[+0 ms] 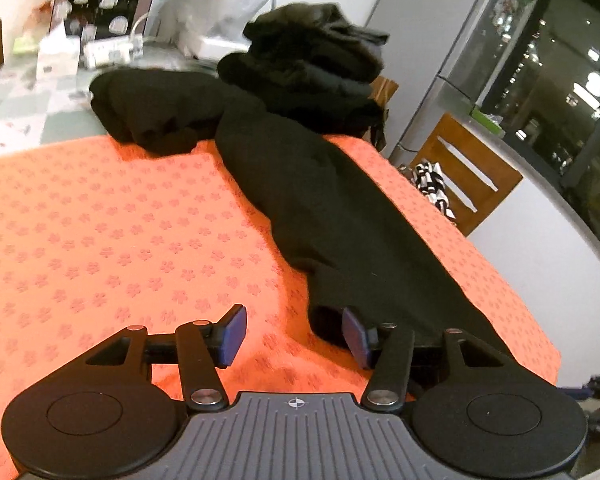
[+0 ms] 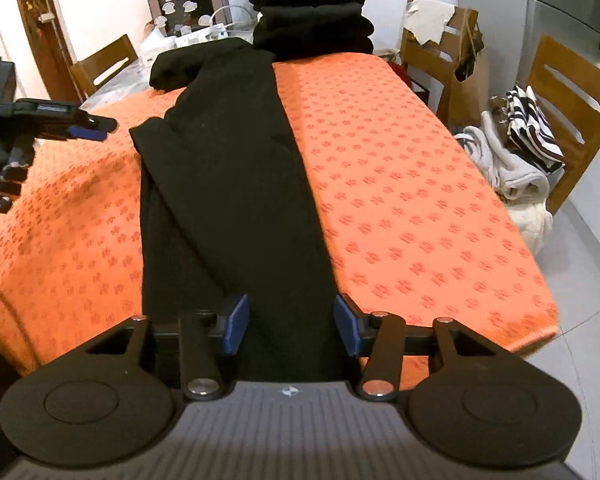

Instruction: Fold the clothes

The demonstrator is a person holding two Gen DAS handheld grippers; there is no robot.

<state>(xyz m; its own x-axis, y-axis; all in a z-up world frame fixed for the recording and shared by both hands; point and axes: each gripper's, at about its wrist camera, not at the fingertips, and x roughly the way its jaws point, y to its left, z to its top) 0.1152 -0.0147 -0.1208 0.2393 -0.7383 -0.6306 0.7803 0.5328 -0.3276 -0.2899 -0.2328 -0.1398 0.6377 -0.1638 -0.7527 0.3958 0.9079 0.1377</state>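
Orange tablecloth (image 2: 400, 168), black garment (image 2: 228, 184), folded stack (image 2: 312, 12) (behind); both hand-held grippers (image 1: 294, 334) (image 2: 291, 328) agape, empty.

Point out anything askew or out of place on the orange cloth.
The long black garment lies slanted across the orange flower-patterned tablecloth, its far end bunched in a lump beside the neat stack of folded black clothes. Nothing looks spilled or damaged.

A lived-in home, the dining corner by the look of it. The tabletop (image 2: 400, 168) wears an orange flowered cloth, wooden dining chairs (image 2: 572, 120) stand at right with laundry (image 2: 516, 148) heaped beside them, a doorway (image 2: 44, 36) opens at upper left, and a tall grey fridge (image 1: 432, 40) stands at upper right of the left view.
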